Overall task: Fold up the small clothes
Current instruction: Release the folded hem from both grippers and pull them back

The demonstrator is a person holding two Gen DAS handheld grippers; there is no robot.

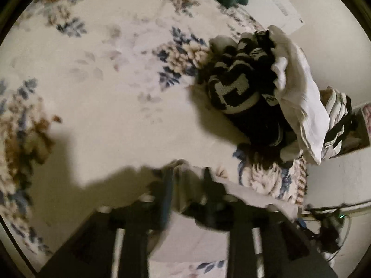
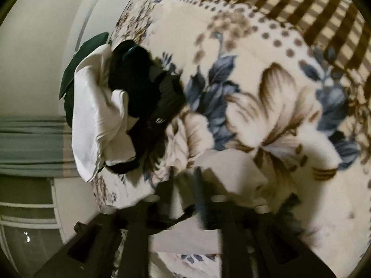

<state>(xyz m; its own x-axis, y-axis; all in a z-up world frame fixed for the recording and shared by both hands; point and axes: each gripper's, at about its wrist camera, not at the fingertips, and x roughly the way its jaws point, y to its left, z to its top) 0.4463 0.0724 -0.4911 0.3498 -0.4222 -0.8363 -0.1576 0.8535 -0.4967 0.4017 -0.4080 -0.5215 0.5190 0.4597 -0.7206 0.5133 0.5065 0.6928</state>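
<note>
Grippers over a flowered blanket (image 1: 111,97). Left gripper (image 1: 187,180) parted, pale cloth (image 1: 185,185) lying between its blurred fingers, grip impossible to tell. Right gripper (image 2: 185,180) likewise parted over the same pale cloth (image 2: 222,169), pads seemingly off it. Heap of small clothes (image 1: 266,92), black, striped and white, at the blanket's far right edge, apart from both.

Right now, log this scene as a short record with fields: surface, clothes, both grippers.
surface: floral blanket
pile: black-and-white patterned garment with white garment draped over it, near the blanket's edge
pale cloth: piece lying at both grippers' fingers
left gripper: fingers apart, pale cloth between them, blurred
right gripper: fingers apart, pale cloth behind them
fold state: pile unfolded
</note>
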